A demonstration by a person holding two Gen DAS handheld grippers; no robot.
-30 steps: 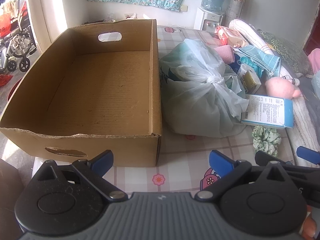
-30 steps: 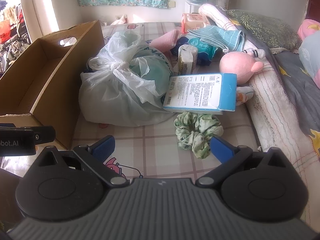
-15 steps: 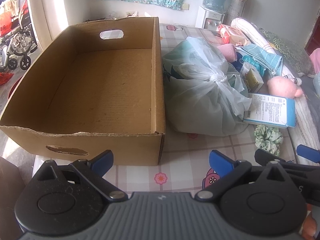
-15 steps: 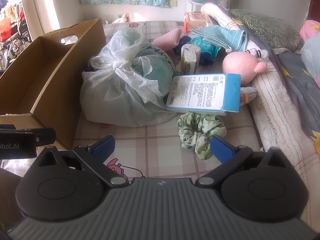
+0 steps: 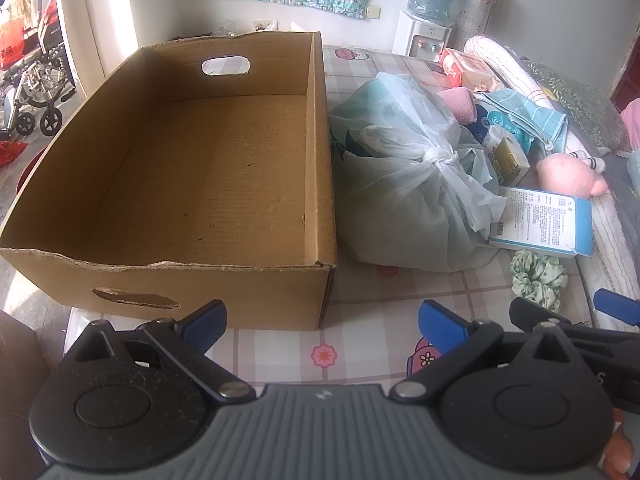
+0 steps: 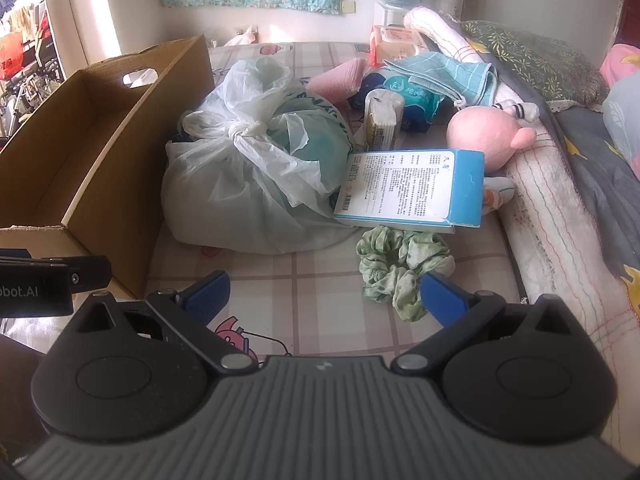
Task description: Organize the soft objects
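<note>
1. The left gripper (image 5: 322,318) is held with its blue-padded fingers spread wide, and nothing is gripped between them.
2. Ahead of it and to its left, a cardboard box (image 5: 320,184) is seen standing open on the checked sheet (image 5: 280,344); nothing is seen inside it.
3. The right gripper (image 6: 324,294) is likewise held wide open and empty above the sheet.
4. Just ahead of its right finger, a green scrunchie (image 6: 400,268) is seen lying on the sheet, close to the pad; whether it is touched cannot be told.
5. Directly beyond the scrunchie, a blue and white carton (image 6: 412,188) is laid flat, propped against a knotted plastic bag (image 6: 248,184).
6. The bag is found ahead of the right gripper and slightly left, just beside the box wall.
7. Farther ahead and to the right, a pink plush toy (image 6: 484,136) is rested against a rolled quilt (image 6: 552,200).
8. Beyond the carton, a folded teal towel (image 6: 444,76) is seen on top of other packets.
</note>
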